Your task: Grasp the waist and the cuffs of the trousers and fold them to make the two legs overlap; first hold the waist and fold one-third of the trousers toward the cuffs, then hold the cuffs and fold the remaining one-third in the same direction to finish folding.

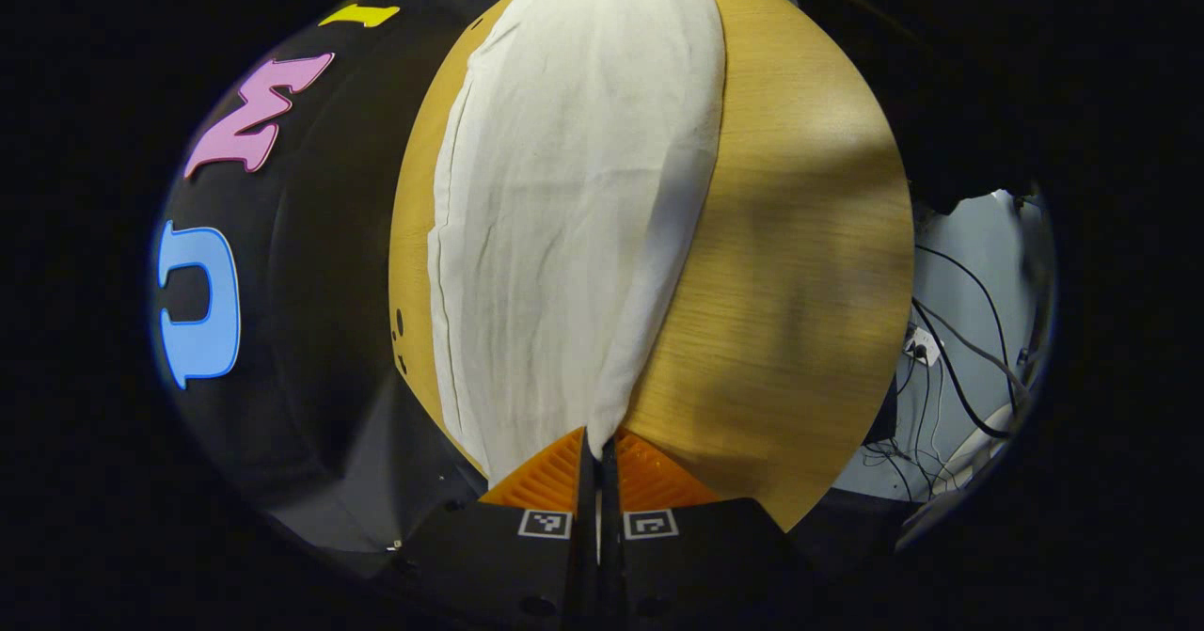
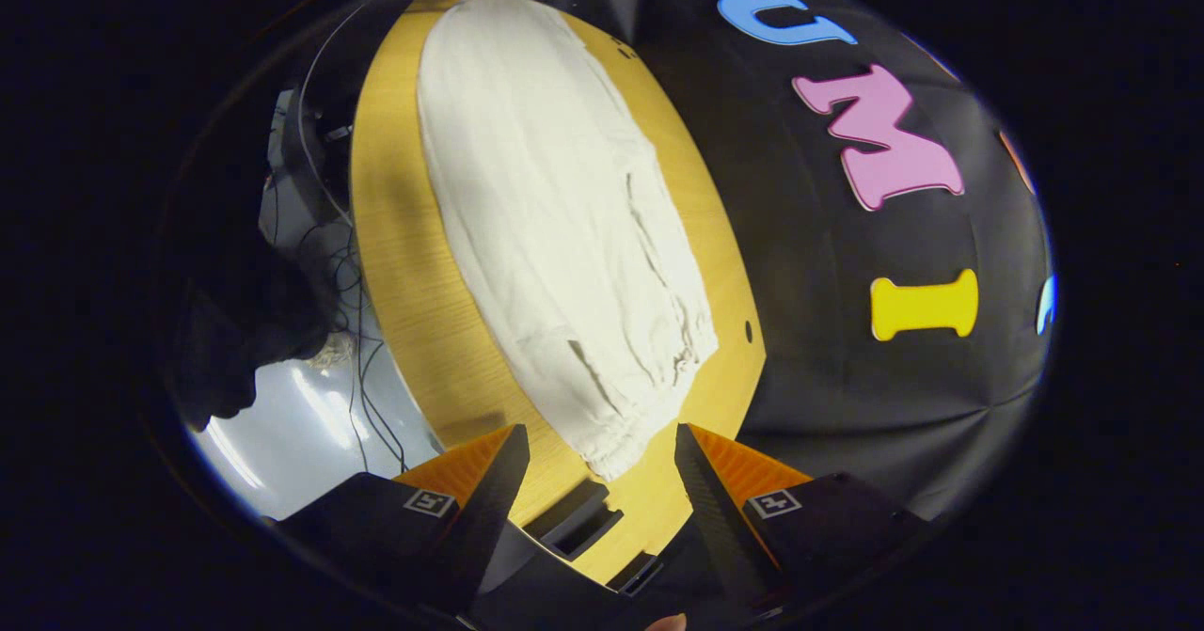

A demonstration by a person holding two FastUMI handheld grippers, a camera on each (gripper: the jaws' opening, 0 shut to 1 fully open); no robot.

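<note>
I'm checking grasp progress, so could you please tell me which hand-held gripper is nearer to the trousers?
Left. The left hand-held gripper is shut on one end of the trousers; the right hand-held gripper is open, its fingers either side of the elasticated end, not touching.

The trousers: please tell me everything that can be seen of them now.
The trousers are off-white, of a thin woven cloth with light creases. They lie flat and lengthwise on the wooden table, the legs apparently already overlapped. In the right gripper view the gathered waist lies nearest, just ahead of the open right gripper, which is not touching it. In the left gripper view the left gripper is shut on the opposite end, with a side seam running along one edge.
</note>
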